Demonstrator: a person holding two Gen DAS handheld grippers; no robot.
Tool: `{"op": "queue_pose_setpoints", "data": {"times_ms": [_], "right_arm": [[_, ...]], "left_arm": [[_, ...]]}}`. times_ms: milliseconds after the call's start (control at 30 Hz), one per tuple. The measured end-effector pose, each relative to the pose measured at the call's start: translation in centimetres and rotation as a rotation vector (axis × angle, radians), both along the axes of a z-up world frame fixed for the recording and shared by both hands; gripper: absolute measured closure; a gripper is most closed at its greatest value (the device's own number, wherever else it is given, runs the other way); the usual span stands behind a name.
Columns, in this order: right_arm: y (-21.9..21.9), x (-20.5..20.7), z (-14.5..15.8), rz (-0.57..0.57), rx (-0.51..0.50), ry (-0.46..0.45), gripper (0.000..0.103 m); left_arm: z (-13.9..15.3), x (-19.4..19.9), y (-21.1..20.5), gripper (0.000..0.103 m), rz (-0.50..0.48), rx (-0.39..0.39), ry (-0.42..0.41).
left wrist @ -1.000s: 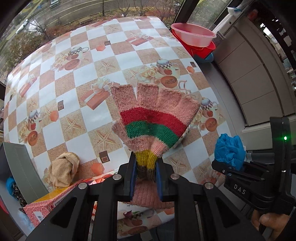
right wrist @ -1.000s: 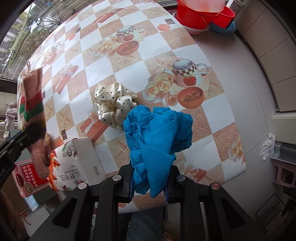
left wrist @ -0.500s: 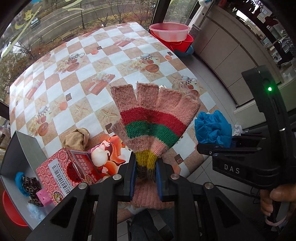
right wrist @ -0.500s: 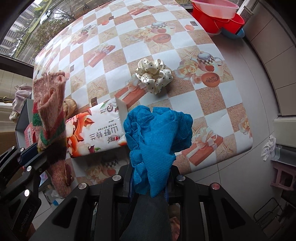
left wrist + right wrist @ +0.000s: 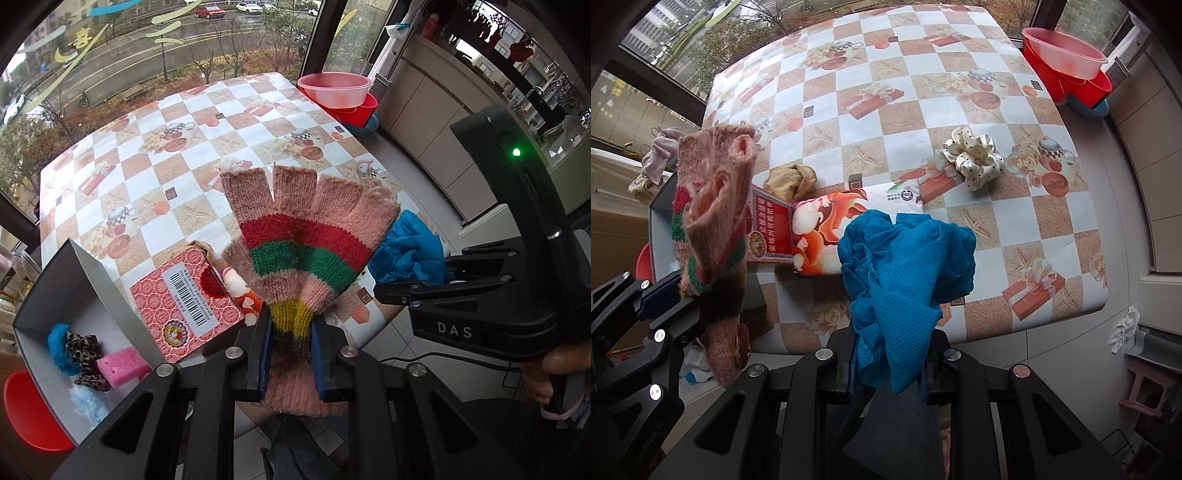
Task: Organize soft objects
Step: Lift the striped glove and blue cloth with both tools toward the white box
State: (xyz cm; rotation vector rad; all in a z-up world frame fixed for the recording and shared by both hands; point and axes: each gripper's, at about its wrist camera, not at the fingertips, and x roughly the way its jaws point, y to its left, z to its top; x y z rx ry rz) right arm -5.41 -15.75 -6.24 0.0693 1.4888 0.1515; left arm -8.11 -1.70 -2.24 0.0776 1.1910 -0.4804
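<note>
A grey open box [image 5: 92, 280] waits at left, already holding soft scraps; the left gripper [image 5: 291, 345] pinches a striped knitted fingerless glove [image 5: 306, 240] by its ribbed cuff, held above the table's edge. At right, the right gripper [image 5: 890, 363] clamps a crumpled blue dimpled cloth [image 5: 905, 258]; either limp piece could snag on the box wall or slip free, while a satin polka-dot scrunchie [image 5: 973, 160] and a tan rag [image 5: 790, 179] lie on the glossy checked tablecloth [image 5: 923, 74].

Red tub [image 5: 29, 413] cut off by frame edge; box [image 5: 184, 302] partly behind striped glove [image 5: 306, 236].
</note>
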Motion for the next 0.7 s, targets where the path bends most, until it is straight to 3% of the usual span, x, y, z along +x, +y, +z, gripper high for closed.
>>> {"op": "queue_pose_setpoints", "data": {"times_ms": [367,700], "right_arm": [[6.0,-1.0,2.0,0.132,-0.014,-0.055,0.079],[11.4,0.2,4.5,0.246,0.005,-0.123,0.079]], "left_arm": [[1.4,-2.0,6.7,0.083,0.133,-0.033,-0.047],[1.8,-3.4,14.2,0.083,0.384,-0.058,-0.058]]}}
